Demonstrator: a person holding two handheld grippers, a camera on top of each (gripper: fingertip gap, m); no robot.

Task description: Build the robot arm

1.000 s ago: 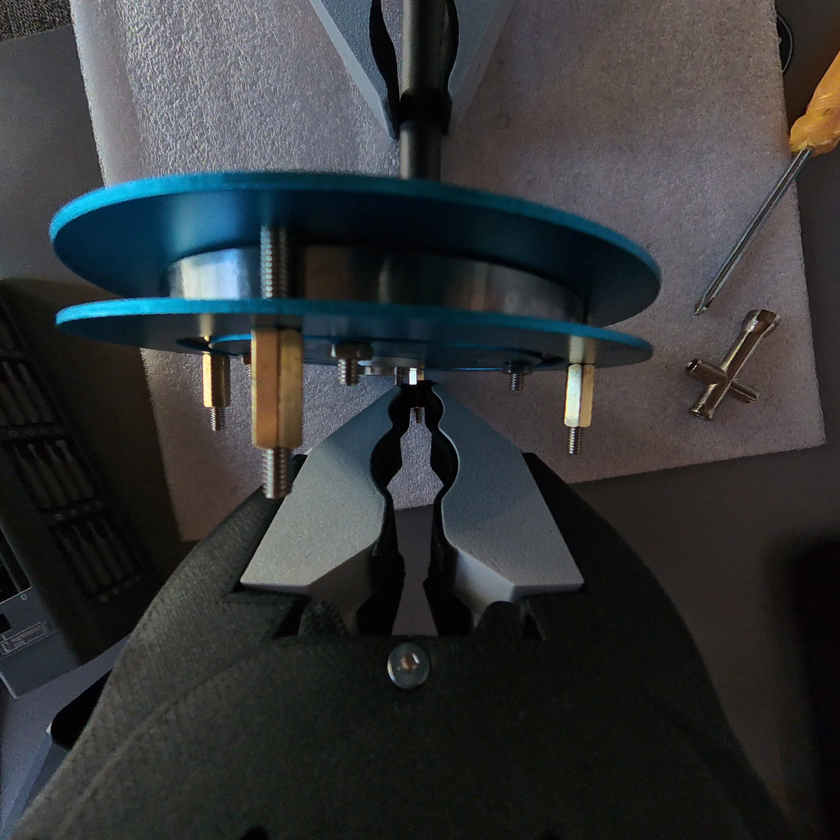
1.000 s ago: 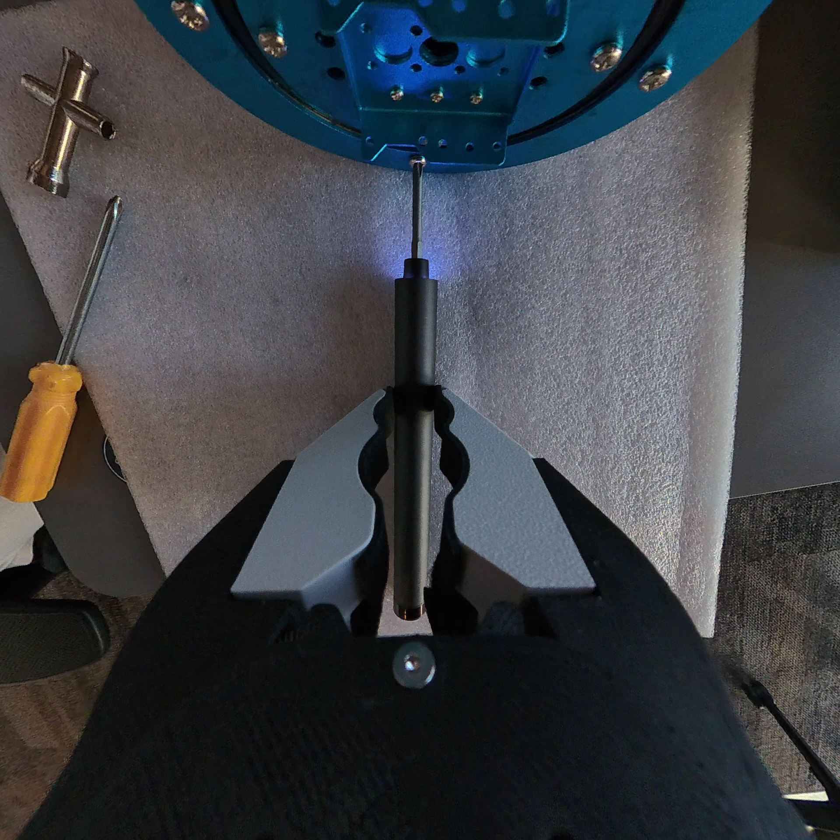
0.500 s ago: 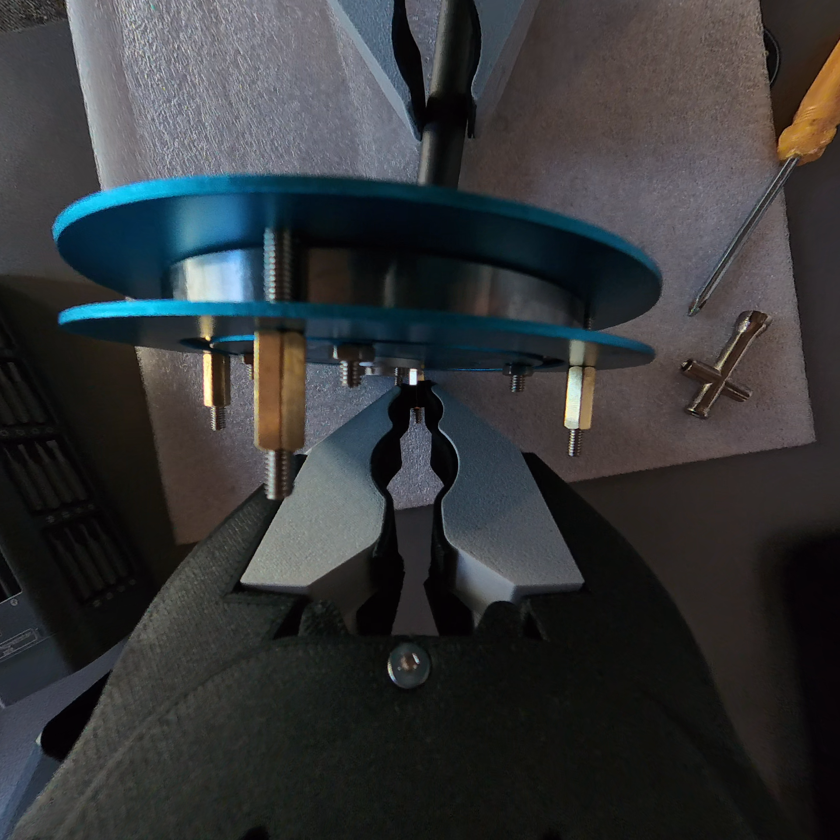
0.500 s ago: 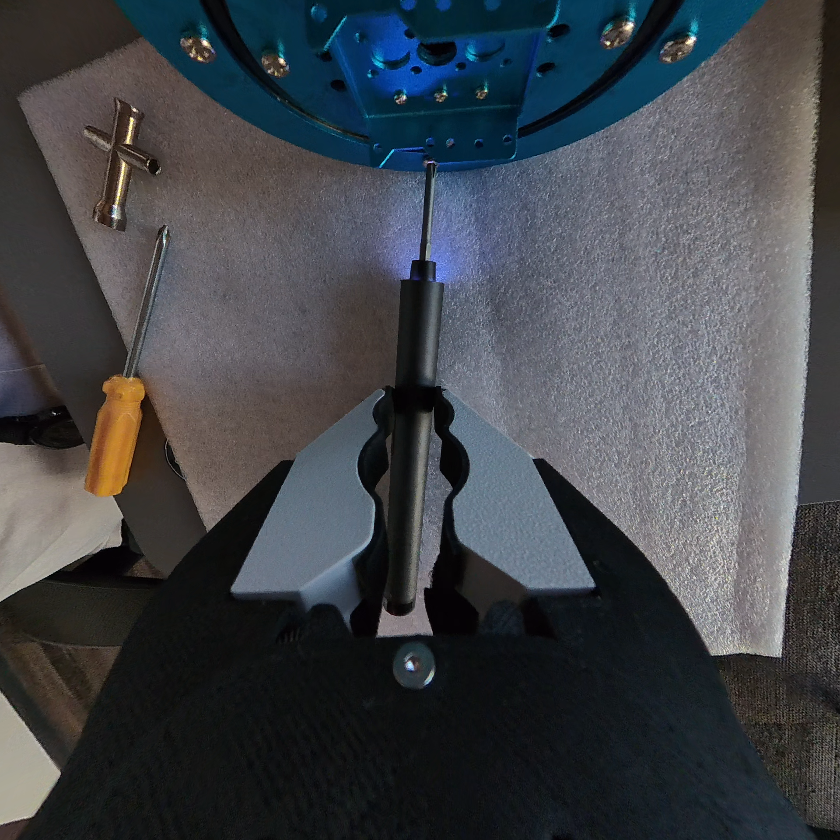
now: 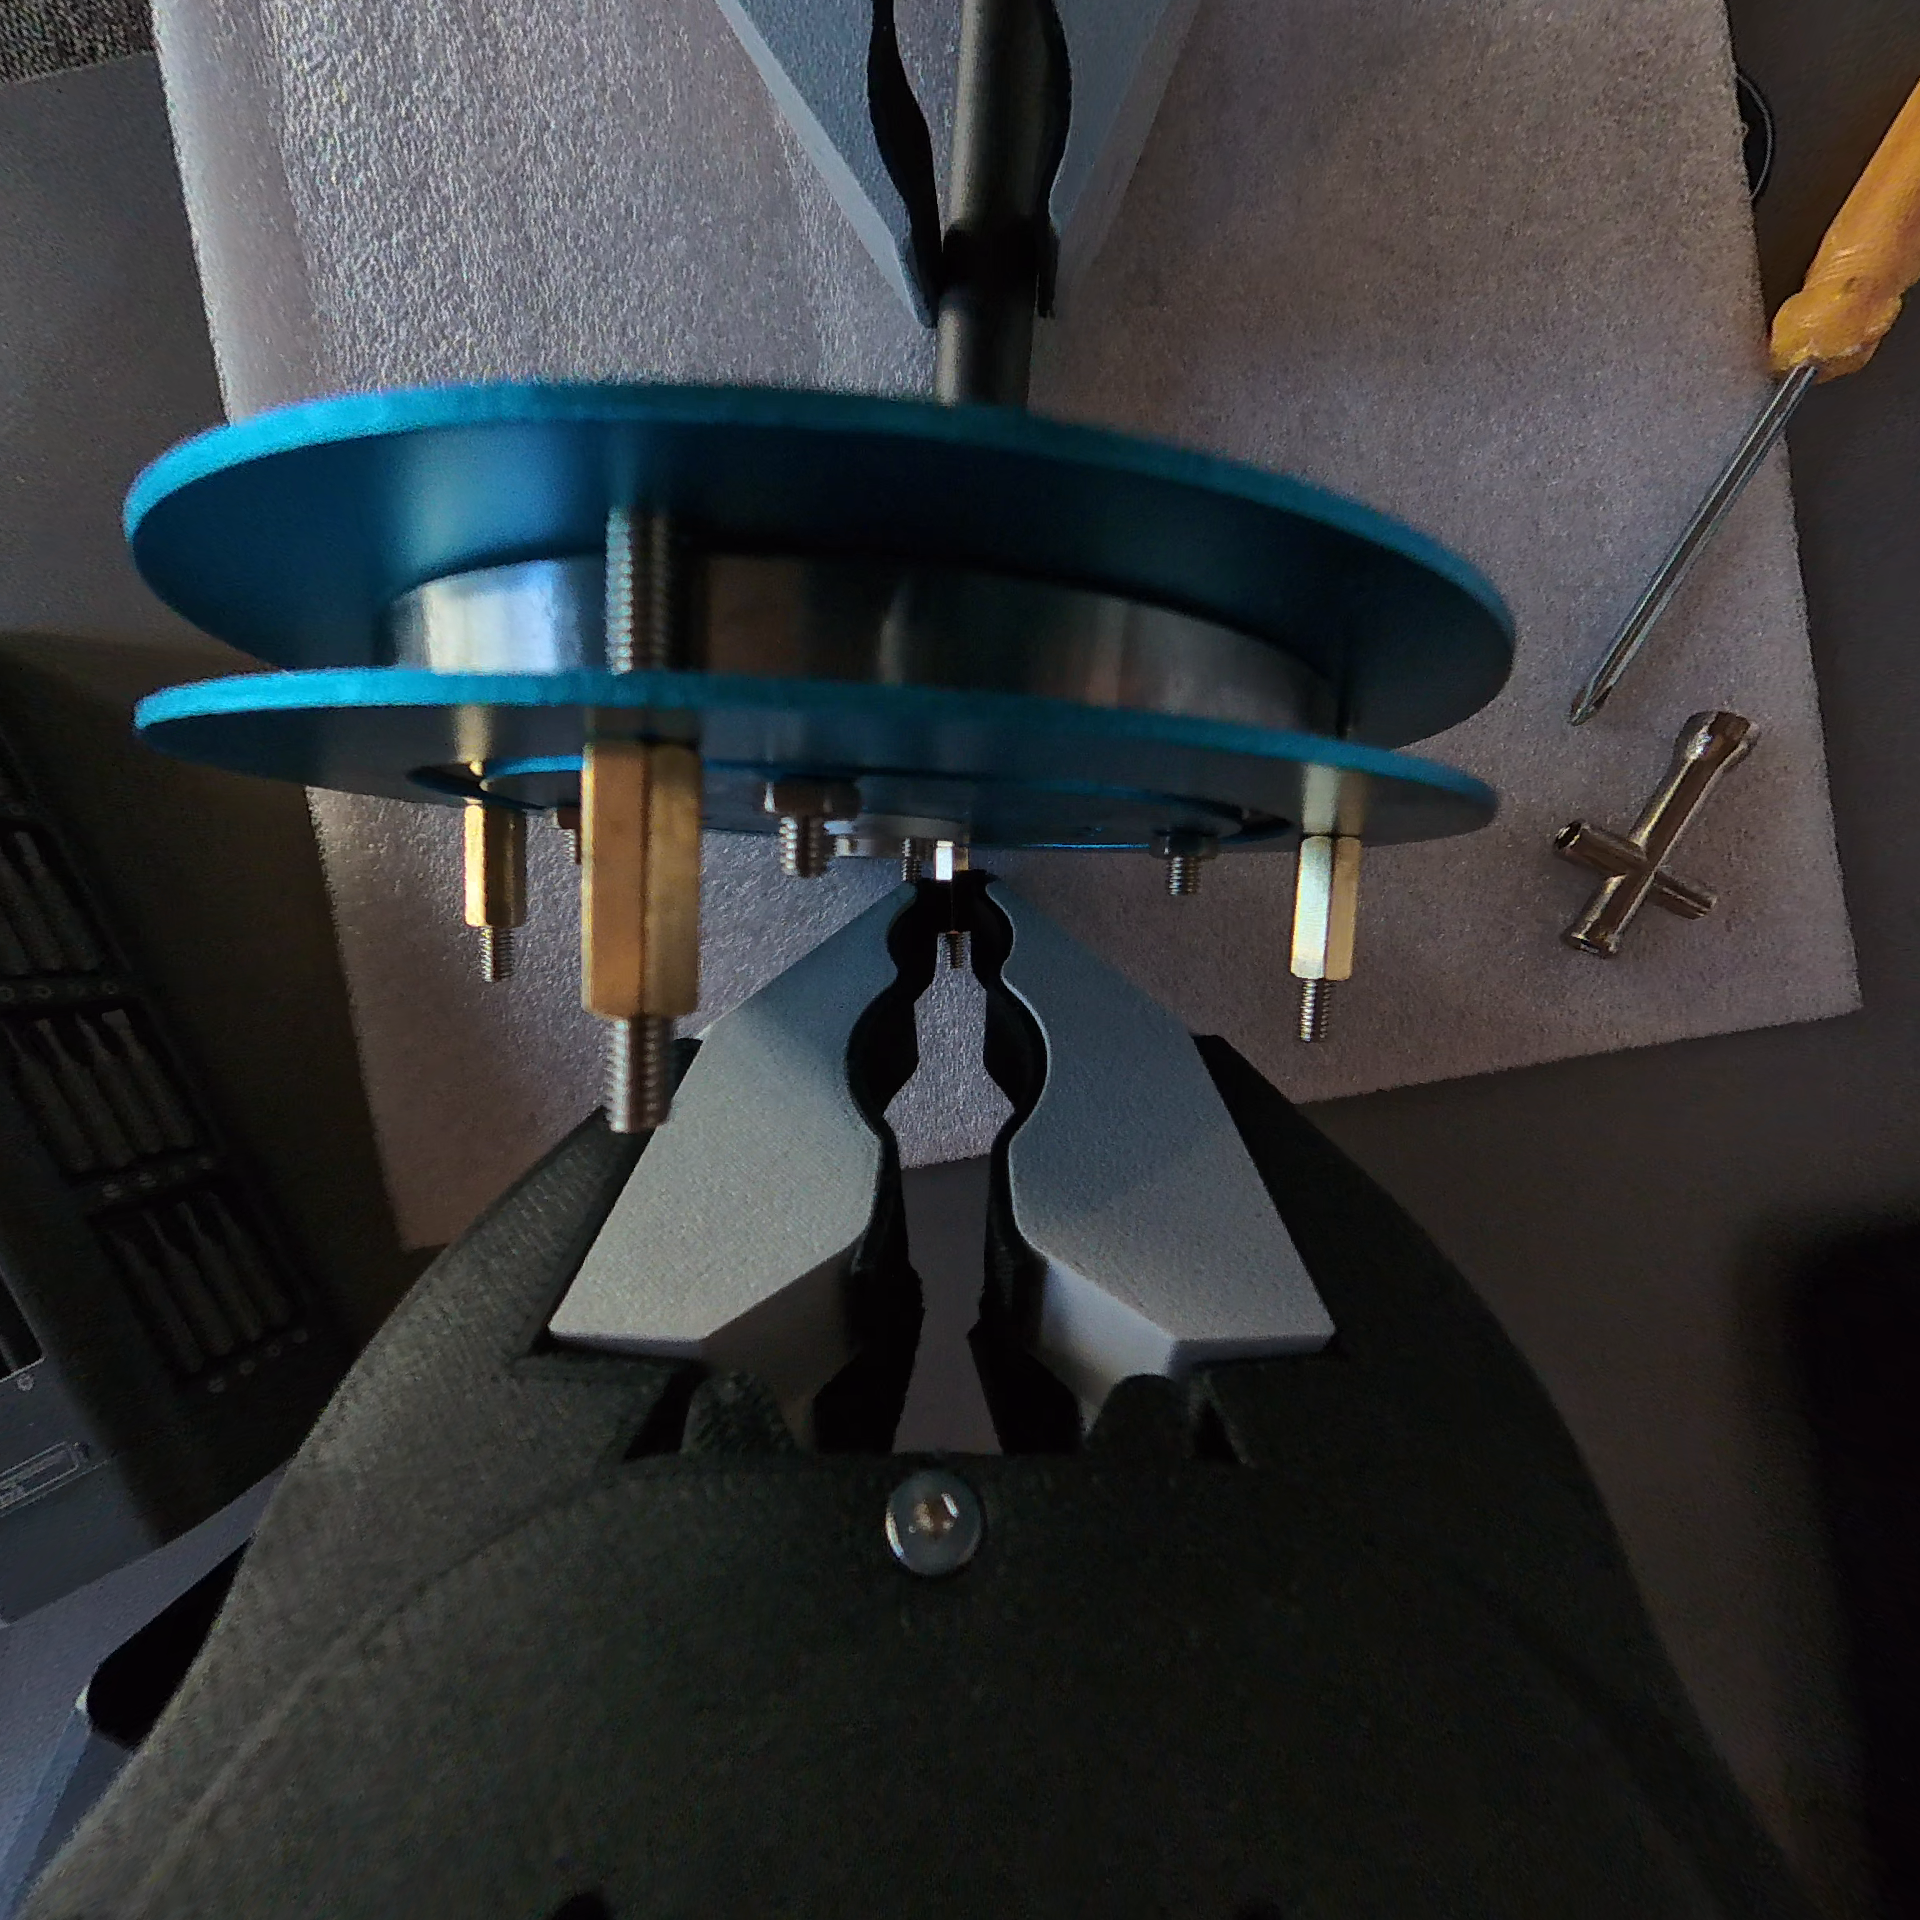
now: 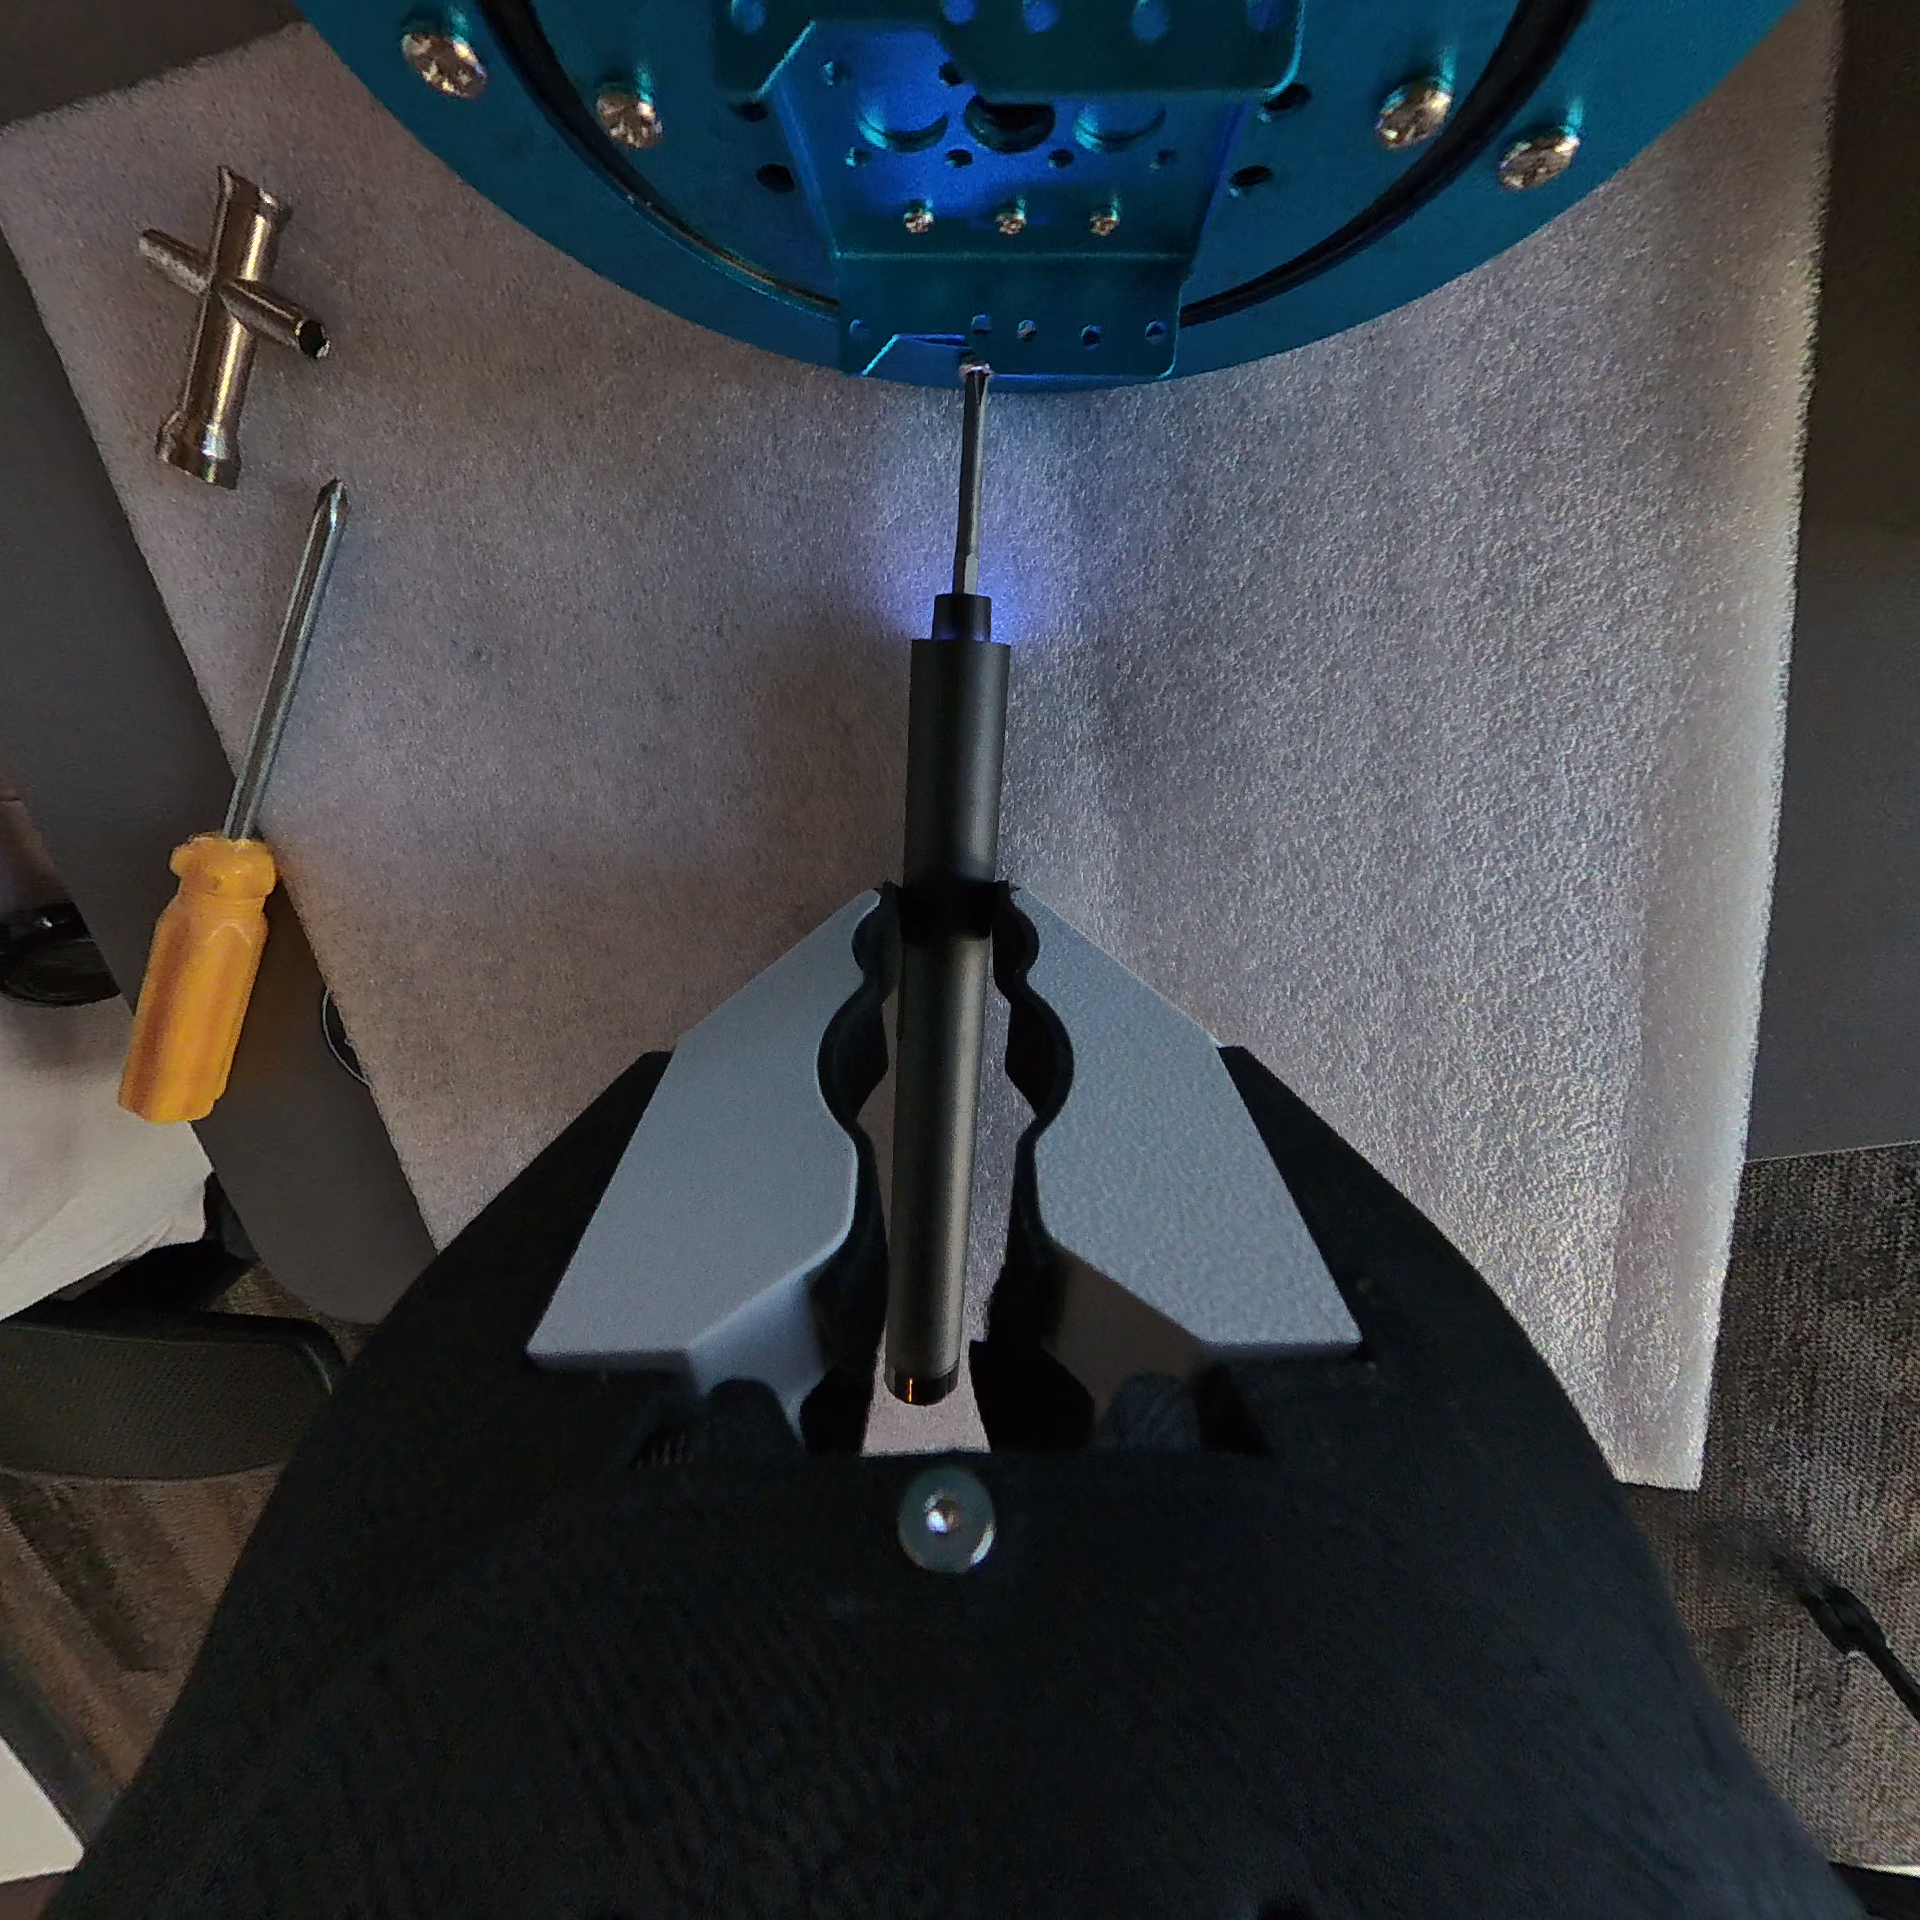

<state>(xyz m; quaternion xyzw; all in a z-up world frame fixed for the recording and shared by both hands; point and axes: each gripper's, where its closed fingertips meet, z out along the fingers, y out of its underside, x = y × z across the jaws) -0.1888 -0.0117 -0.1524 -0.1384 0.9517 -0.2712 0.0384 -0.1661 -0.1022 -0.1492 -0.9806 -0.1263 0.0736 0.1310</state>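
Left gripper (image 5: 945, 883) pinches a nut (image 5: 950, 862) beneath the blue disc (image 5: 810, 520); right gripper (image 6: 943, 904) clamps the driver (image 6: 951, 831), tip touching its bracket (image 6: 1013, 322).

Dim desk corner, white foam sheet (image 6: 1351, 831) under me on a grey desktop (image 5: 1558, 1299).
Grey carpet (image 6: 1829, 1351) shows past the desk edge on my right; part of a dark chair (image 6: 135, 1382) sits low left in my right view. A dark slotted case (image 5: 114, 1091) lies at the left edge of my left view. Warm light catches the foam's right side; a bluish glow falls on its middle.
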